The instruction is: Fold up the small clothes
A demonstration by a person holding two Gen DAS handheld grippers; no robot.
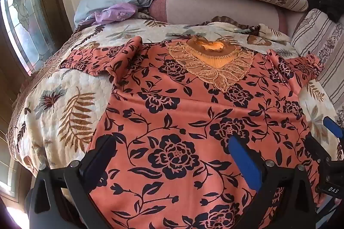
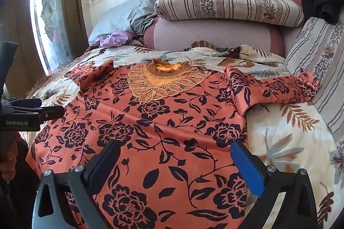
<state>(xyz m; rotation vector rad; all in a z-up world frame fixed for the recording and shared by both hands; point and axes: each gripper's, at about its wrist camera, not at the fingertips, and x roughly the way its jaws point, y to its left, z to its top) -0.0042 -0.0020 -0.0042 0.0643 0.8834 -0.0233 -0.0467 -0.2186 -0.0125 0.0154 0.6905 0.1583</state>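
Left wrist view: orange floral top (image 1: 182,117) spread flat on bed quilt (image 1: 64,95), collar (image 1: 212,61) far end, both tongs (image 1: 172,155) (image 2: 174,162) wide open, empty, over hem; pre-first-fold, next probably pinching sleeve toward collar.

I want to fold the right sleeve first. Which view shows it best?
The right wrist view: the right sleeve lies spread across the bedspread, whole. The left wrist view shows it small and bunched near the frame's edge.

Home bedroom: bed w/ leaf-print quilt (image 2: 279,143), striped pillows (image 2: 228,5), stained-glass window (image 2: 49,20).
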